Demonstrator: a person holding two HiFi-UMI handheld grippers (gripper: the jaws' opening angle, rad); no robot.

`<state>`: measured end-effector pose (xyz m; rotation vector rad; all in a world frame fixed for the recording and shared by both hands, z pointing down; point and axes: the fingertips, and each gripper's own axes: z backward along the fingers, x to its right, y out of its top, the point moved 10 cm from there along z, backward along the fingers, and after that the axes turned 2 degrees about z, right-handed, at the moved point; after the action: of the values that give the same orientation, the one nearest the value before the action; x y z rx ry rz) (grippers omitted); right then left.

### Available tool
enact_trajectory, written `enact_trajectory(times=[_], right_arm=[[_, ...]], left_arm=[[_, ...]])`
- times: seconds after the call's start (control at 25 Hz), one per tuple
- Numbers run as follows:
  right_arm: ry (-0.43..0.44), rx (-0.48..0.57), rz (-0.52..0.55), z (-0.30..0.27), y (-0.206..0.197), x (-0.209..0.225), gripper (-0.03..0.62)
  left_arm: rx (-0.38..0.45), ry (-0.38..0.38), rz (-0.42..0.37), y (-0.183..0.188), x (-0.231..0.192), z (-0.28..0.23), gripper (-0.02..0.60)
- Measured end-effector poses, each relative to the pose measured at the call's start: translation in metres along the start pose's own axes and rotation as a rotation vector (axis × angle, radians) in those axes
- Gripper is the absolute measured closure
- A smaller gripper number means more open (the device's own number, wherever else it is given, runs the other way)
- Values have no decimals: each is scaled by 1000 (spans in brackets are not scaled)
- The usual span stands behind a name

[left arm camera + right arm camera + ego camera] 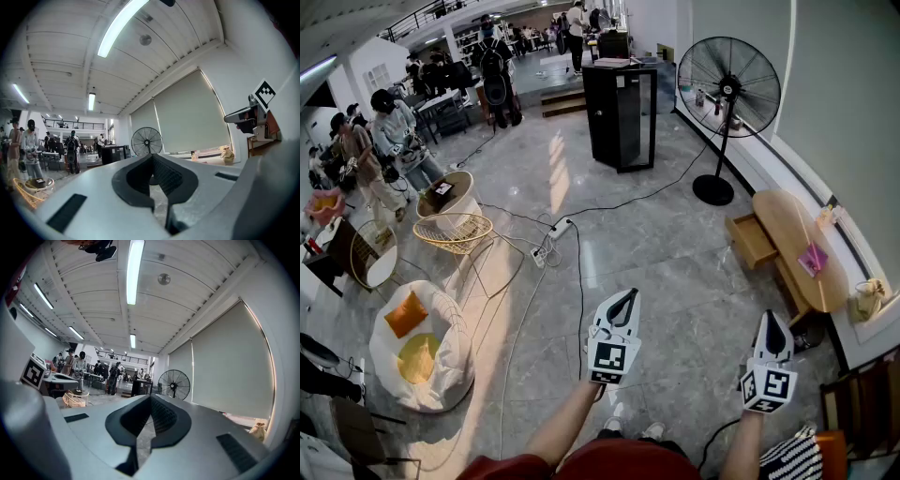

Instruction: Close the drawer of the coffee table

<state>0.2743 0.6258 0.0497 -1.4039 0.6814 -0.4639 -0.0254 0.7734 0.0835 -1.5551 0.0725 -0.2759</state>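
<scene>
Lab hall: floor cables (579,281), fan (728,89)

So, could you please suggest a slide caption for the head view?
Shut and empty: left gripper, right gripper; the drawer of the coffee table stands open at right.

No readable words, numbers or brand names, only a black-and-white square marker (610,361) on the left tongs (627,296), a like marker (767,387) on the right tongs (772,320)

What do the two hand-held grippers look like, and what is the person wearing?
The left hand-held gripper and the right hand-held gripper look alike: light grey shells with black ribbed pads inside, narrowing to a point like a beak. Near the hand, each has a cube with black-and-white square markers. The person wears red clothing, and no sleeves cover the forearms.
</scene>
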Motion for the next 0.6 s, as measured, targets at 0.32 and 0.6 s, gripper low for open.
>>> enact_trajectory(times=[0.32, 0.6], right_arm=[[4, 7, -3, 0, -3, 14, 597], [13, 28, -44, 1, -17, 32, 597]], left_arm=[[10, -7, -18, 4, 15, -8, 574], [3, -40, 5, 6, 43, -22, 574]])
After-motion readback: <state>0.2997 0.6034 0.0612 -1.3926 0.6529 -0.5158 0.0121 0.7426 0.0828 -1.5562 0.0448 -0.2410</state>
